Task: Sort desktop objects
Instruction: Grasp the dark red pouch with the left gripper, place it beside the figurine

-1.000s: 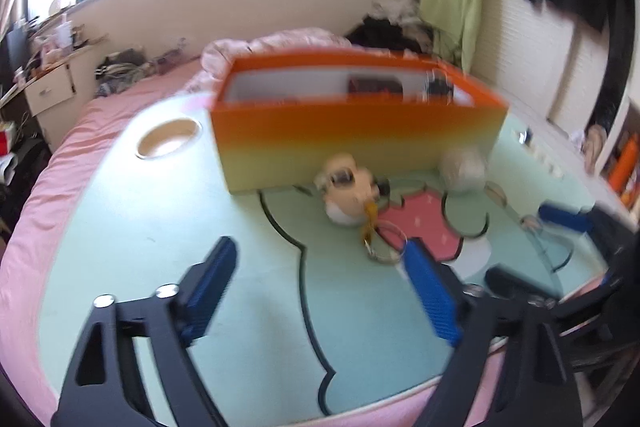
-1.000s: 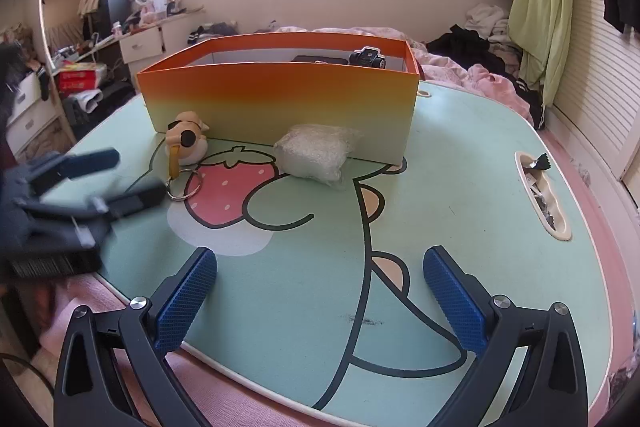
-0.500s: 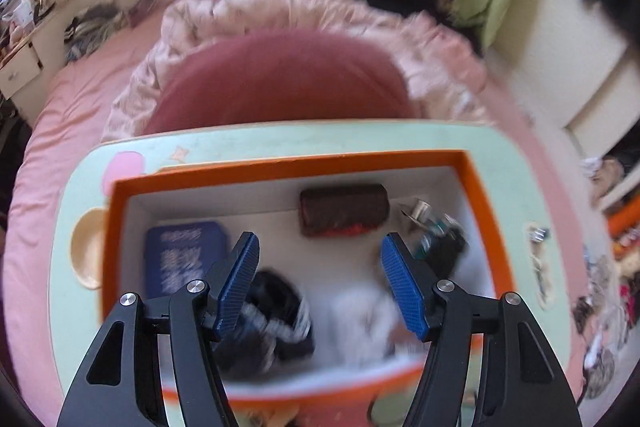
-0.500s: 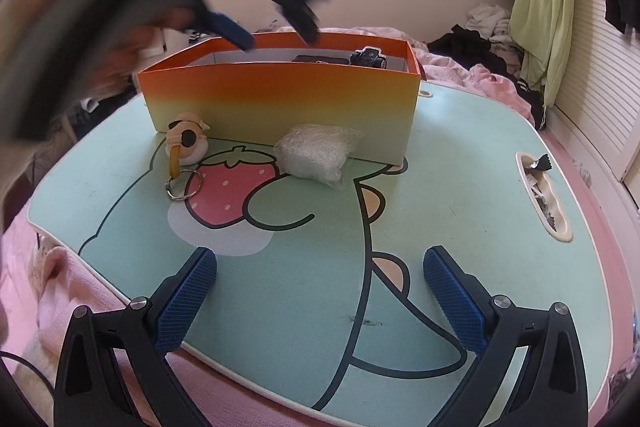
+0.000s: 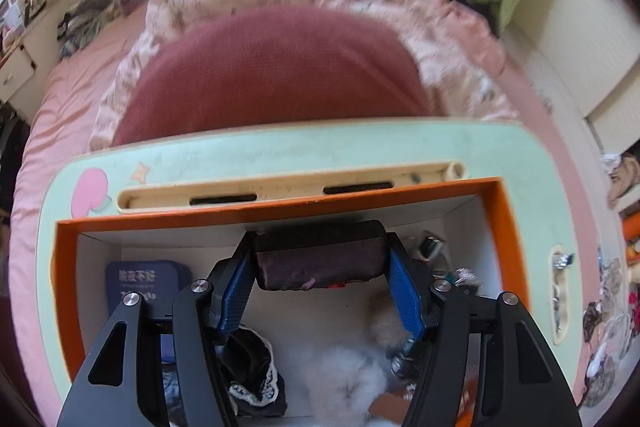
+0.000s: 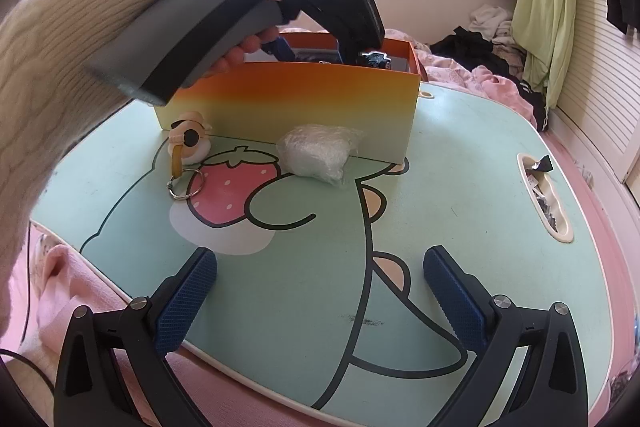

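Since half a second ago, the left tool (image 5: 322,283) has clamped onto the dark maroon pouch (image 5: 320,261) inside the orange box (image 5: 276,211), its long axis crosswise between the pads, near the far wall. Right tool (image 6: 320,297) gapes over bare table (image 6: 460,187).

Left gripper (image 5: 320,269) gone from low above the desk (image 6: 460,187) up over the orange box (image 5: 280,205) and down into it, jaws narrowed from wide apart, now pressed on both ends of the dark maroon case (image 5: 320,263), case raised toward the box's far wall.
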The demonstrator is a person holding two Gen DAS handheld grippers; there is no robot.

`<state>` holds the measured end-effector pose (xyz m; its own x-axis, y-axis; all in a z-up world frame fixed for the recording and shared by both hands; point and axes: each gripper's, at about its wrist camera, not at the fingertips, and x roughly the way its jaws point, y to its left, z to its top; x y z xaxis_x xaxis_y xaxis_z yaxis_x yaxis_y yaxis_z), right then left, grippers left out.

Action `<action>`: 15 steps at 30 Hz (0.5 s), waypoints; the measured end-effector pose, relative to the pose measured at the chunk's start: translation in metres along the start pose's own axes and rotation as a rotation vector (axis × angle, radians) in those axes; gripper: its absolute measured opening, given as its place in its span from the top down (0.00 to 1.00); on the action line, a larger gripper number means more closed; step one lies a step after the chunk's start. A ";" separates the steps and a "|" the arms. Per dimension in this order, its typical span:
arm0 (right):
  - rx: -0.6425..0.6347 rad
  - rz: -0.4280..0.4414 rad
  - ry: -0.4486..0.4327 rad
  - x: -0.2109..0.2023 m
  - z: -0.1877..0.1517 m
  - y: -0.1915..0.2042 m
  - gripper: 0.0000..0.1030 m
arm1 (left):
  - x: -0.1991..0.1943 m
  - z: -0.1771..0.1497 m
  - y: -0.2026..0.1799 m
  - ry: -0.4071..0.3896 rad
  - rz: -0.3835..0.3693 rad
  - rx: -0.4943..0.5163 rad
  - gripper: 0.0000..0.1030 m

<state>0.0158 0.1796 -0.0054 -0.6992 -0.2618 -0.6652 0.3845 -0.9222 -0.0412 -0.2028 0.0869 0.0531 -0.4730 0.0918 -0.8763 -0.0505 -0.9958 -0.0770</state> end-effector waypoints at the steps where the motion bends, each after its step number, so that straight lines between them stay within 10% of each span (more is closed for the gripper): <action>1: 0.000 0.000 0.000 0.000 0.000 0.000 0.00 | -0.010 -0.002 0.002 -0.035 -0.010 0.008 0.40; 9: -0.001 0.000 0.000 0.000 -0.001 -0.001 0.00 | -0.137 -0.080 0.039 -0.356 -0.221 0.049 0.40; 15: -0.002 0.000 0.000 0.000 -0.001 -0.002 0.00 | -0.117 -0.154 0.052 -0.323 -0.282 0.062 0.40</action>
<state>0.0162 0.1814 -0.0059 -0.6993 -0.2622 -0.6650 0.3857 -0.9217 -0.0422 -0.0147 0.0228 0.0783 -0.6836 0.3676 -0.6305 -0.2654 -0.9300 -0.2544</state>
